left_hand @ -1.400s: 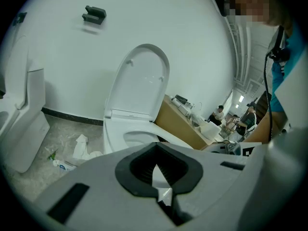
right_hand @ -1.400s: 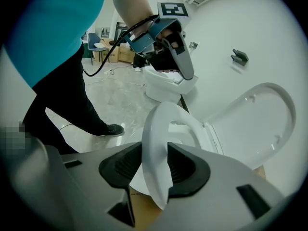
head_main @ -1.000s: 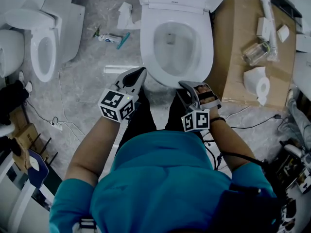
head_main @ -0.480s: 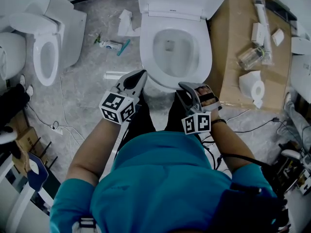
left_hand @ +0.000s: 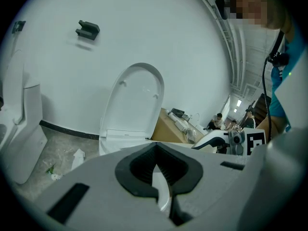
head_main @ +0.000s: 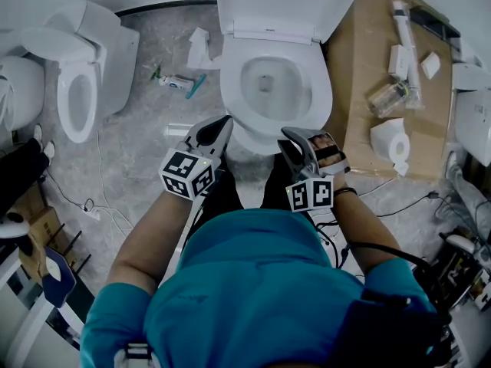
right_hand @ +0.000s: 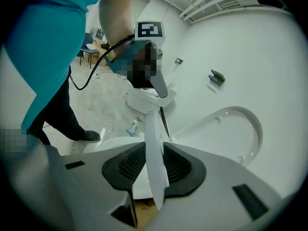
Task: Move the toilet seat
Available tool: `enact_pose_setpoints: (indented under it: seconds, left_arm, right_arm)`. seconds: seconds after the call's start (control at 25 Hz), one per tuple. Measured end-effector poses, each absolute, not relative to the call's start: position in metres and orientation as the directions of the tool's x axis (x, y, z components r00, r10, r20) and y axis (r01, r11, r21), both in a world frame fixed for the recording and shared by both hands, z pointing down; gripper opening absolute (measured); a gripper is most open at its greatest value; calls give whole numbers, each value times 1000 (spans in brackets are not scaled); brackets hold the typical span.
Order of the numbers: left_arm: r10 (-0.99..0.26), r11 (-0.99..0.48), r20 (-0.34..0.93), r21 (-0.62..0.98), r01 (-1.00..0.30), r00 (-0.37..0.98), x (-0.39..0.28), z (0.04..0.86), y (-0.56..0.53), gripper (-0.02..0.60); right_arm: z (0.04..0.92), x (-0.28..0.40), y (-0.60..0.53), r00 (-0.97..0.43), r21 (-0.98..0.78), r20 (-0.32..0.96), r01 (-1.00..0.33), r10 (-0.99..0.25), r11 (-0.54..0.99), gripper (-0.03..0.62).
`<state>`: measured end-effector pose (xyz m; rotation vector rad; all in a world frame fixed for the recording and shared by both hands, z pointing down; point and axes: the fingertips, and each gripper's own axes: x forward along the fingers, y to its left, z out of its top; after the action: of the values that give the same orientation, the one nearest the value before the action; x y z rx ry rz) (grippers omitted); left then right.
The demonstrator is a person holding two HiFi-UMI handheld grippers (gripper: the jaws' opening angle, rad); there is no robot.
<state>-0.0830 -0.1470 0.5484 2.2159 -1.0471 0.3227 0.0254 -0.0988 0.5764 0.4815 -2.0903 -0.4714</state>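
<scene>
Both your forearms reach forward and down from your body, side by side, toward the front rim of the toilet. Your right hand [head_main: 327,153] is strapped to the right hand-held gripper [head_main: 295,138], which is rolled onto its side. Your left hand-held gripper [head_main: 225,121] points at the front left of the rim.

The bowl [head_main: 295,98] holds only a little water at its drain. Its lid [head_main: 276,2] stands upright against the wall. A second toilet [head_main: 115,52] sits to the left, also open. On the cardboard surface [head_main: 360,52] to the right lie a paper roll [head_main: 391,140] and a clear jar [head_main: 387,94] on its side; what is in the jar cannot be told.

The toilet seat [head_main: 323,90] lies low over the bowl. Its front edge runs edge-on between the right hand-held gripper's pads [right_hand: 180,165], which have just been closing and now clamp it. The left hand-held gripper's tips meet with nothing gripped, just beside the seat's front left edge. Whether they touch it cannot be told.
</scene>
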Motion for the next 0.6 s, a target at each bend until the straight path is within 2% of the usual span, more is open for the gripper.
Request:
enact_pose_setpoints:
  seconds: [0.6]
  left_arm:
    - [-608,-482,452,443,-756,652,-76,525,-161,0]
  right_arm:
    - [538,26,-143,-514,566,635,-197,-576,800,110]
